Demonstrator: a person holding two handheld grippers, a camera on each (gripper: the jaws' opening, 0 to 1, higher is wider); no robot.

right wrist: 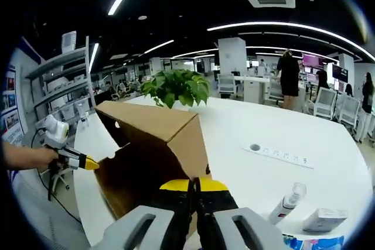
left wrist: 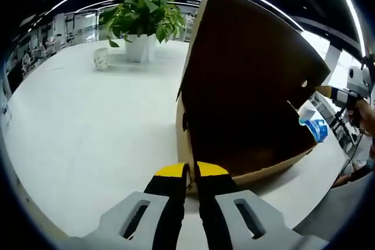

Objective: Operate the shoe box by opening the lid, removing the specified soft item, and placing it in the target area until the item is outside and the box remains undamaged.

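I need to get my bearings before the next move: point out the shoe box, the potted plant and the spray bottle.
shoe box (left wrist: 246,86), left gripper view, on its dark raised side.
potted plant (left wrist: 140,16), left gripper view, on the leaves.
spray bottle (right wrist: 287,203), right gripper view, on its body.

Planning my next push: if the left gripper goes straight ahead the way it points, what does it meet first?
The left gripper would likely meet the brown cardboard shoe box at once; its yellow tips already sit at the box's lower corner edge.
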